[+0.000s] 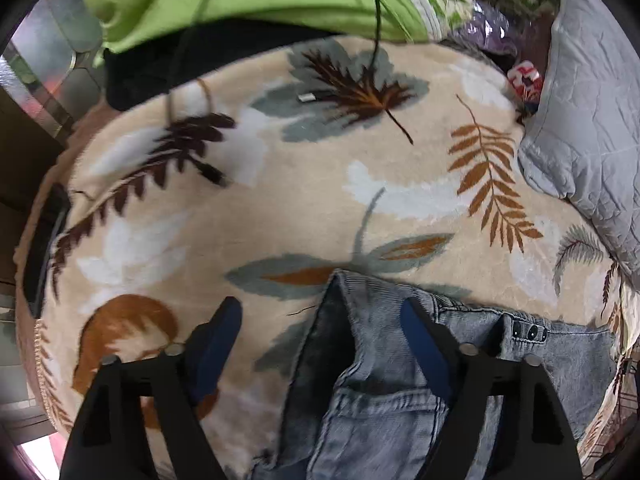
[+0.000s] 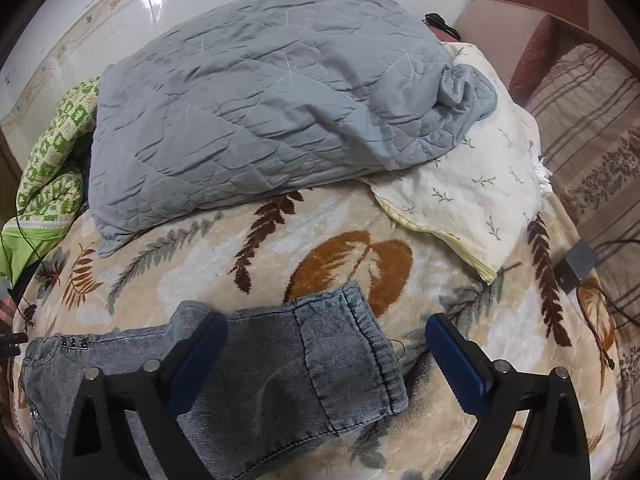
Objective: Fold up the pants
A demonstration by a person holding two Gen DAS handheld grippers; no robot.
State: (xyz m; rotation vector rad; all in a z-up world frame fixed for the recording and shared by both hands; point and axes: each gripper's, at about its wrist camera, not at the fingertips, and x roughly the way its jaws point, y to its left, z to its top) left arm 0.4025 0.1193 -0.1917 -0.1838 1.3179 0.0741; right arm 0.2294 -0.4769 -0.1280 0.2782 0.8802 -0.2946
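I see the grey denim pants [image 1: 384,392] lying flat on the leaf-patterned blanket [image 1: 280,200] covering the bed. My left tool [image 1: 320,328] straddles a raised fold, pads apart, not gripping. My right tool [image 2: 326,340] spans the cuffed leg end [image 2: 352,360], likewise spread.

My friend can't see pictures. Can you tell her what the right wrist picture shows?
Grey-blue pants lie on a leaf-patterned blanket, with the right gripper open above their cuffed end, touching nothing. Behind them sit a grey quilt and a cream pillow.
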